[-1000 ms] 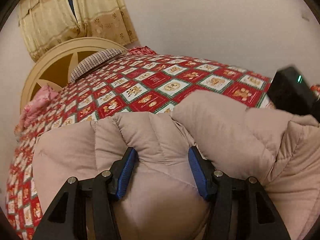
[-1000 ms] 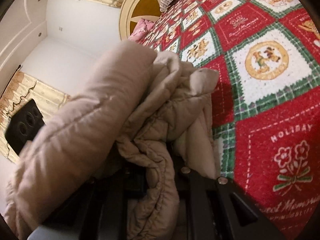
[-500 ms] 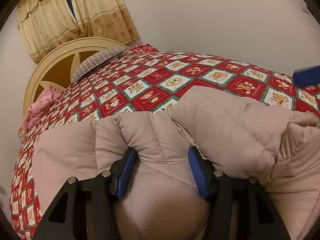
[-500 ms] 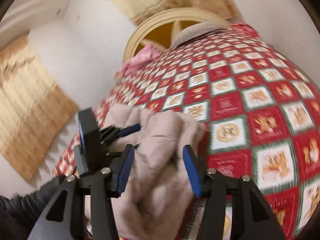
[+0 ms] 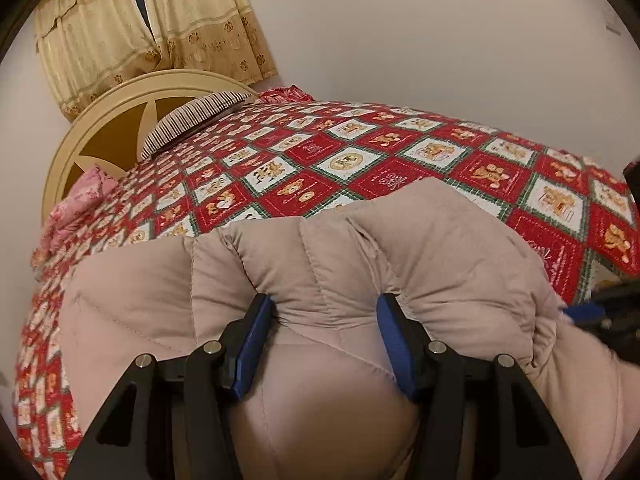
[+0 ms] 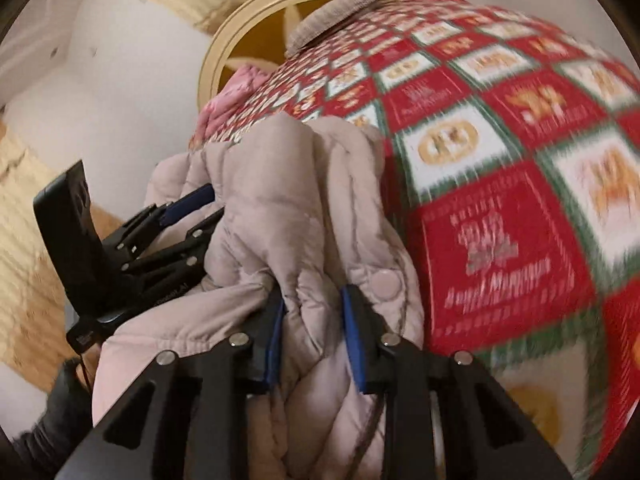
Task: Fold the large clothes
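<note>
A puffy beige quilted jacket [image 5: 360,264] lies bunched on the red patchwork bedspread [image 5: 384,160]. My left gripper [image 5: 324,312] has its blue pads pressed into a thick fold of the jacket and grips it. My right gripper [image 6: 312,308] clamps another bunched fold of the jacket [image 6: 288,200] near a snap button [image 6: 385,281]. The left gripper also shows in the right wrist view [image 6: 176,216], at the jacket's left side. A blue pad of the right gripper shows at the right edge of the left wrist view [image 5: 588,314].
A cream round headboard [image 5: 120,120], a striped pillow [image 5: 196,120] and a pink cloth [image 5: 80,200] sit at the bed's head. Yellow curtains [image 5: 152,28] hang behind. A plain wall runs along the far side of the bed.
My right gripper had let go and opened half a second ago; it has now closed on a fold of the jacket. The left gripper holds its fold, barely moved.
</note>
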